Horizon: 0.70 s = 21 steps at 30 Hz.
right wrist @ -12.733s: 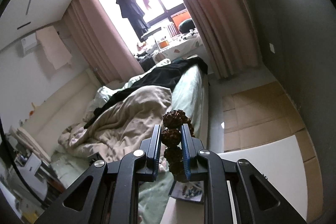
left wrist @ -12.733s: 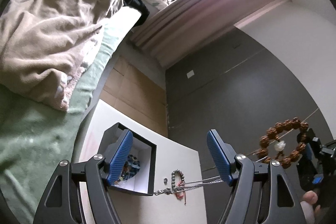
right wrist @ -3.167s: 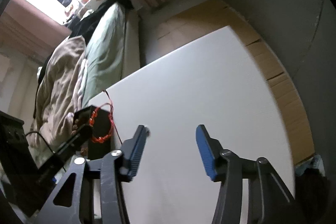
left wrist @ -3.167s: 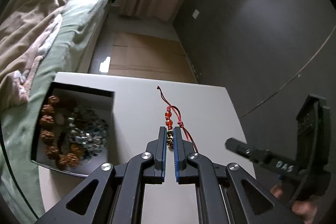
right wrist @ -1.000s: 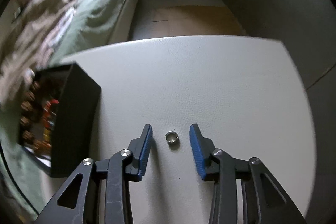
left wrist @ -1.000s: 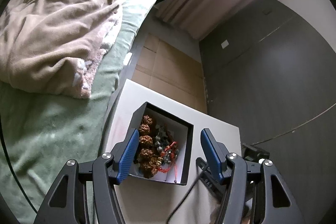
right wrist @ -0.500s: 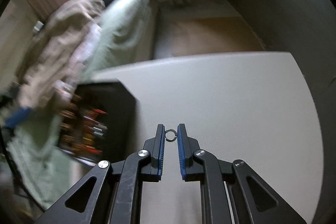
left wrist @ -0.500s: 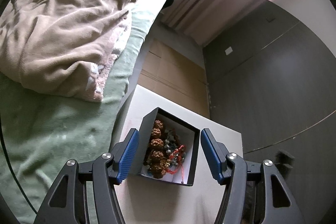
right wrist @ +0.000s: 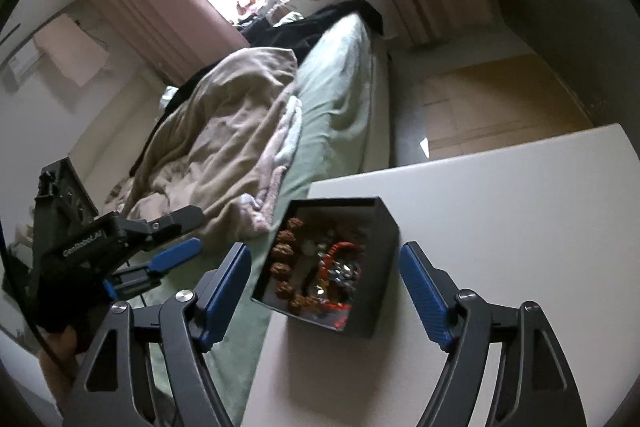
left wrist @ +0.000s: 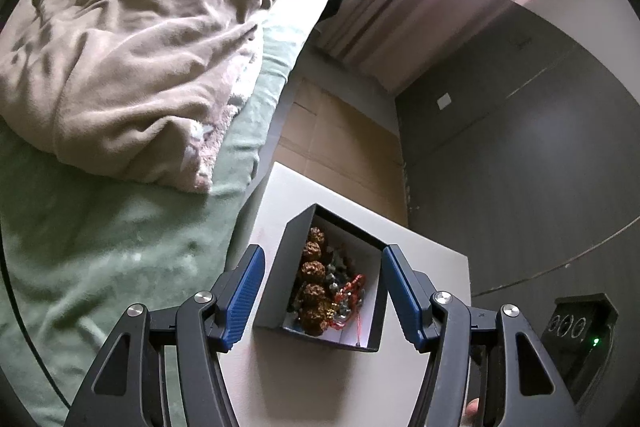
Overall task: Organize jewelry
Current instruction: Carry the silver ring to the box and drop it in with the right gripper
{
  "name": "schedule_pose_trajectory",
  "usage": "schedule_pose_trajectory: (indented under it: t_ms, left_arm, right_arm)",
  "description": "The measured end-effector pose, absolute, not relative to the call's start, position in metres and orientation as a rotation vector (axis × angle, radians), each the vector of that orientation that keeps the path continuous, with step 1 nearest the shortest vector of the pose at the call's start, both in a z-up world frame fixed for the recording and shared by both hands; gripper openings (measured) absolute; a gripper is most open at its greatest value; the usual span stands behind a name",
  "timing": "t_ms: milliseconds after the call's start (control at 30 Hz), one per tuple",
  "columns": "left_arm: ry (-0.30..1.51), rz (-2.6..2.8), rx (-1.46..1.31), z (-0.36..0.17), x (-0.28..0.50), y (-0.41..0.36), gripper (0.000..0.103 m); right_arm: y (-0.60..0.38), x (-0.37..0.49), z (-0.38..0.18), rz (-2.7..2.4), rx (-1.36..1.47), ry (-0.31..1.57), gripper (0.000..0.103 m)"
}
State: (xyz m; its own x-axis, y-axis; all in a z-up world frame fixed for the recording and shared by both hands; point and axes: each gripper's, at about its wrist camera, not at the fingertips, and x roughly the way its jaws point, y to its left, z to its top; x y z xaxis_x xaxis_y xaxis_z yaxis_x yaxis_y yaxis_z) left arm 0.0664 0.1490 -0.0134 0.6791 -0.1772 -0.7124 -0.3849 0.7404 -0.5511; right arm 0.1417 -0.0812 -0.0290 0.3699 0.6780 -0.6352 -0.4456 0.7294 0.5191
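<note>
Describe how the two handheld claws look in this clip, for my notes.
Both are alike: black angular frames with triangular cut-outs, silver round bolts at the pivots, and ribbed blue pads lining each finger. The left claw shows this in its own view, the right claw likewise. The right view also shows the left one's black body lettered GenRobot.AI, with a thin black cable nearby.

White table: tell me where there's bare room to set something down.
The white table is bare right of the black box, out to its far and right edges, plus a strip in front of the box. The box, at the bed-side edge, is crowded with beads.
</note>
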Motion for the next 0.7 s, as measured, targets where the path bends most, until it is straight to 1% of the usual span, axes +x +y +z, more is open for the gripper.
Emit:
schedule_pose_trajectory:
  t_ms: [367, 533, 567, 700]
  left_arm:
    - [0.818, 0.165, -0.589, -0.006, 0.059, 0.111, 0.062]
    - [0.810, 0.183, -0.489, 0.000, 0.056, 0.086, 0.062]
    - [0.813, 0.186, -0.471, 0.000, 0.056, 0.083, 0.064]
    - [0.823, 0.147, -0.420, -0.001, 0.056, 0.062, 0.077]
  right_arm:
    - [-0.132, 0.122, -0.010, 0.634, 0.246, 0.924, 0.077]
    - [-0.148, 0.117, -0.008, 0.606, 0.227, 0.959, 0.077]
    - [-0.153, 0.116, -0.008, 0.601, 0.228, 0.965, 0.077]
    - [-0.169, 0.116, -0.008, 0.555, 0.219, 0.979, 0.077]
